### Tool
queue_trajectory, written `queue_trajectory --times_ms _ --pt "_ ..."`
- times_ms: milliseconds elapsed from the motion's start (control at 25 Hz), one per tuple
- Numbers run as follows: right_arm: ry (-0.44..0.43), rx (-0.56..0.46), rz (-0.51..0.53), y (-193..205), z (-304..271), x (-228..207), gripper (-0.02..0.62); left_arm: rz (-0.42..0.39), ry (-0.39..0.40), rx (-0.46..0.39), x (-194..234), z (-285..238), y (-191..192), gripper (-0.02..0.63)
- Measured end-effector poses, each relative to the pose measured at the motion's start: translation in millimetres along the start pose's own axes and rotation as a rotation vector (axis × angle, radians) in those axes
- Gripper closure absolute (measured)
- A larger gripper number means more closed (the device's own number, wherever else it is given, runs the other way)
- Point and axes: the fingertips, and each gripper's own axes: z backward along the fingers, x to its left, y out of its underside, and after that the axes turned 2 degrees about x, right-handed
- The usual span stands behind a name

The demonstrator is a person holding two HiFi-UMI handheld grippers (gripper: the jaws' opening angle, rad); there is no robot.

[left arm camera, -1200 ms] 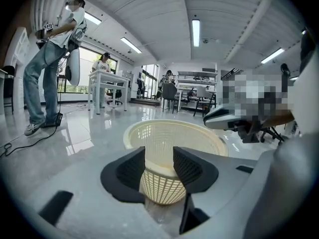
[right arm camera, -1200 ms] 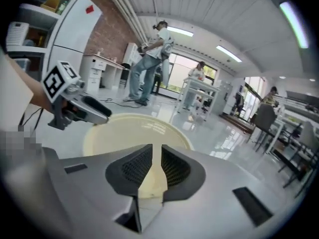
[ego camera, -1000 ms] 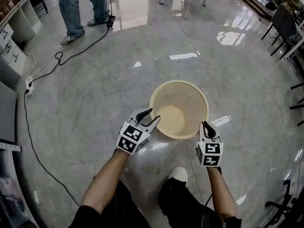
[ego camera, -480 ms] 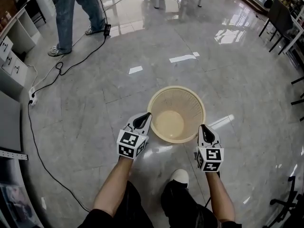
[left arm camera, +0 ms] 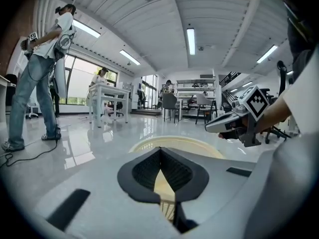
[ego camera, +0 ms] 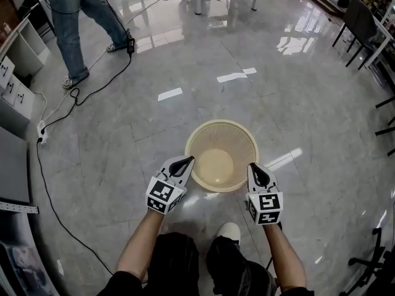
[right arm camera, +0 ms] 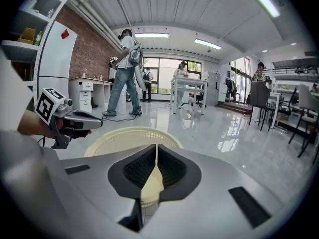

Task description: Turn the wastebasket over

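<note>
The left claw and right claw are clamping the wastebasket rim; a cable is trailing across the floor near a person cut off above

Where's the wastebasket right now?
Head view, centre, mouth up: the wastebasket is just ahead of the person's shoe, its rim gripped by the left gripper and right gripper on either side.

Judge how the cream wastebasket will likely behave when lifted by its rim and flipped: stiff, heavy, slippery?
Probably light: the wastebasket is thin, perforated plastic mesh and looks empty. Its rim may flex, since the left gripper and right gripper pinch only its thin lip on opposite sides. The smooth plastic could pivot between the fingers during the flip.
</note>
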Motion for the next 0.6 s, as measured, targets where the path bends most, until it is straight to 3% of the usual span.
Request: queue_trajectory --times_ms 160,240,360,600 --pt "-0.012 -0.032 0.033 -37 6 -8 0.580 -0.027 -0.009 -0.064 -3 -1 -37 0.600" --pt "-0.018 -0.037 0.032 -60 13 -13 0.581 -0.018 0.022 -0.089 -9 2 -64 0.600" --pt "-0.029 -0.016 0.012 -96 36 -22 0.581 0.001 0.064 -0.118 -22 13 -119 0.600" --pt "-0.063 0.029 -0.070 -186 108 -29 0.581 -0.025 0.014 -0.082 -43 51 -242 0.600"
